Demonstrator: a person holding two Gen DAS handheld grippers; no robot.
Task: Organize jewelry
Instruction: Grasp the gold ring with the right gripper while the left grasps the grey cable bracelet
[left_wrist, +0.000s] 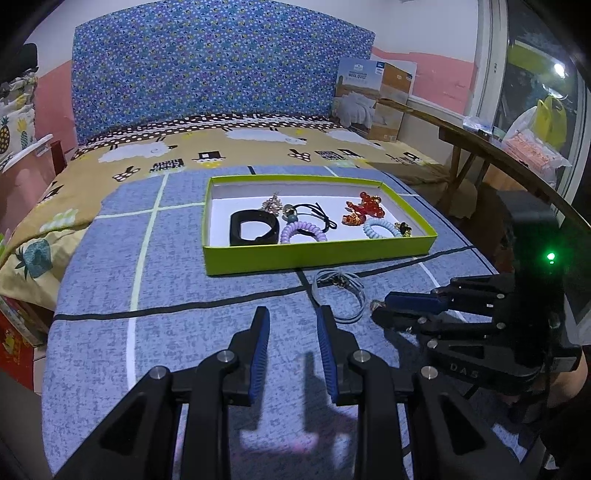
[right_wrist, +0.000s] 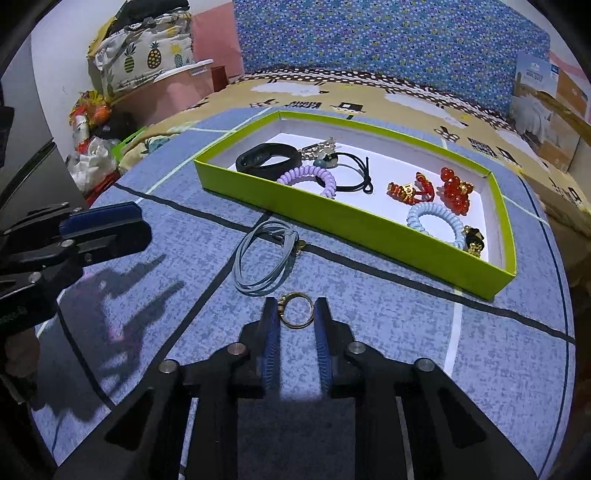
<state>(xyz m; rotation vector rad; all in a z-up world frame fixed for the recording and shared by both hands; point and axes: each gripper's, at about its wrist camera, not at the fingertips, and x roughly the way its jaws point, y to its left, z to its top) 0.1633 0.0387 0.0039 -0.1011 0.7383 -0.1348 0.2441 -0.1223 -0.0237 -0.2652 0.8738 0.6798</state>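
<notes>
A lime-green tray (left_wrist: 317, 254) (right_wrist: 354, 221) on the blue mat holds a black band (left_wrist: 253, 230) (right_wrist: 267, 158), a purple coil tie (left_wrist: 303, 232) (right_wrist: 308, 177), a light-blue coil tie (left_wrist: 380, 229) (right_wrist: 436, 219), red beads (left_wrist: 367, 203) (right_wrist: 456, 188) and a black cord (right_wrist: 354, 173). A grey cord bracelet (left_wrist: 340, 295) (right_wrist: 262, 262) lies on the mat in front of the tray. My right gripper (right_wrist: 296, 314) (left_wrist: 380, 308) is shut on a gold ring (right_wrist: 295, 310), near the mat. My left gripper (left_wrist: 292, 321) (right_wrist: 142, 221) is open and empty, beside the bracelet.
The mat lies on a bed with a sheep-print cover (left_wrist: 258, 147) and a blue dotted headboard (left_wrist: 221, 66). A cardboard box (left_wrist: 373, 99) stands at the back right. A wooden bench (left_wrist: 491, 147) runs along the right. Bags and clutter (right_wrist: 103, 122) sit left of the bed.
</notes>
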